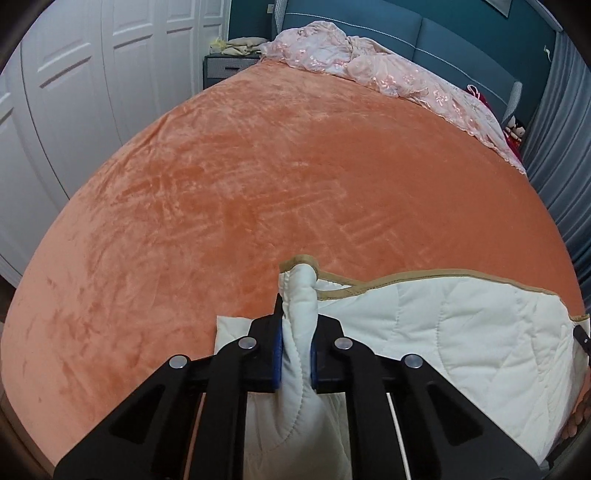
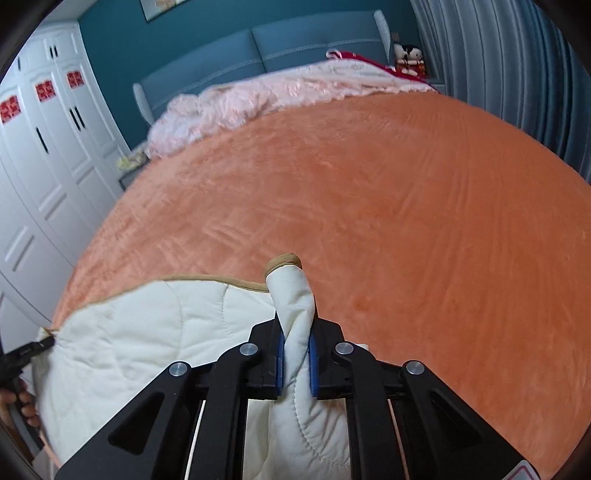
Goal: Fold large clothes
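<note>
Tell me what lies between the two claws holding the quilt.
Only the white quilt itself, its tan-trimmed edge stretched from the left claw to the right claw above the orange bedspread. Both wrist views show it.

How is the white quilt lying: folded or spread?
Cannot tell fully. The white quilt is held up by corners in the left gripper and right gripper, over the orange bed.

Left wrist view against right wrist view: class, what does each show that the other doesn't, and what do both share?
Only the left wrist view: a dark nightstand with items on top. Only the right wrist view: red stickers on wardrobe doors, and a framed picture. Both: the white quilt clamped in closed jaws at a tan-trimmed corner, over the orange bed cover, with pink bedding beyond.
</note>
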`<state>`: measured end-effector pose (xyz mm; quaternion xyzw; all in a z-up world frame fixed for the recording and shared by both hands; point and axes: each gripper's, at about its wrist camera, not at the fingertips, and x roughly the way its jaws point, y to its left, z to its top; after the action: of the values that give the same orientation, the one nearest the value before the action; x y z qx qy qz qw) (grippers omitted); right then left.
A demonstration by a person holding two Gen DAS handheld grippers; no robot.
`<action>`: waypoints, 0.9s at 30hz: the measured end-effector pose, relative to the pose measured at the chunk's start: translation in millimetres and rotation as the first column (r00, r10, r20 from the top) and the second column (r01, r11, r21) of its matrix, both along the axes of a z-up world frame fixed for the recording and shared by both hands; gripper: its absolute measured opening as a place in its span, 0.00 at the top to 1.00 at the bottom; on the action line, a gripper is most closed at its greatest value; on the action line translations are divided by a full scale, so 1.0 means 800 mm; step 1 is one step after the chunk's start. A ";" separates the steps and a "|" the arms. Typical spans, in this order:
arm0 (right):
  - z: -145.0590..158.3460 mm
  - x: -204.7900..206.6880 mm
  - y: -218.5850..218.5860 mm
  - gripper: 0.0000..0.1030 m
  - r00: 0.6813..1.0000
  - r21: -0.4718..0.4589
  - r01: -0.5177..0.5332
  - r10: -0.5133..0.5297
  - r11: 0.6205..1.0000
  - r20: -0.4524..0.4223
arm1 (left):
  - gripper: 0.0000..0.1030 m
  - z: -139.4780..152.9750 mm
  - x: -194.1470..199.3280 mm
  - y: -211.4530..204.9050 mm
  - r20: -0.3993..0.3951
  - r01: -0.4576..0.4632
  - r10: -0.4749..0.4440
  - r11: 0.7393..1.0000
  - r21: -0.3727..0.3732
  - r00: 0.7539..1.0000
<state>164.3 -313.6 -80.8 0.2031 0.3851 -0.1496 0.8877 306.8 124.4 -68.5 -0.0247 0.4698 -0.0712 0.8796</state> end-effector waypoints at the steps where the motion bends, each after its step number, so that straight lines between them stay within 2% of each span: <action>1: -0.014 0.007 -0.002 0.92 0.999 0.004 0.007 -0.007 1.000 -0.034 | 0.91 -0.008 0.005 -0.005 -0.014 -0.001 0.002 1.000 0.025 1.000; 5: -0.061 0.016 -0.006 0.92 0.992 0.017 0.022 -0.019 1.000 -0.123 | 0.90 -0.055 0.015 -0.017 -0.066 -0.001 0.009 0.993 0.118 0.998; 13: -0.108 0.016 -0.012 0.91 0.989 0.061 0.026 -0.017 0.998 -0.145 | 0.85 -0.100 0.010 -0.018 -0.033 -0.010 0.015 0.987 0.158 0.999; 19: -0.117 0.019 0.002 0.90 0.989 -0.007 0.026 -0.027 1.000 -0.142 | 0.84 -0.110 0.007 -0.027 0.005 -0.017 0.017 0.981 0.193 1.000; 22: -0.119 0.018 -0.001 0.90 0.991 0.010 0.029 -0.027 1.000 -0.135 | 0.84 -0.111 0.008 -0.026 0.005 -0.018 0.017 0.982 0.189 1.000; 25: -0.118 0.014 -0.011 0.90 0.992 0.065 0.033 -0.025 0.997 -0.124 | 0.84 -0.109 0.008 -0.028 0.006 -0.015 0.014 0.978 0.208 1.000; 26: -0.114 0.014 -0.016 0.89 0.991 0.085 0.032 -0.020 0.996 -0.130 | 0.82 -0.106 0.008 -0.028 0.002 -0.010 0.010 0.977 0.211 1.000; 27: -0.107 0.013 -0.023 0.89 0.990 0.097 0.039 -0.025 0.995 -0.142 | 0.71 -0.100 0.010 -0.024 -0.004 -0.010 0.011 0.976 0.217 1.000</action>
<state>175.1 -331.9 -166.5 0.2422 0.4503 -0.1582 0.8447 314.8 105.1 -148.5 0.0689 0.4769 -0.0148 0.8761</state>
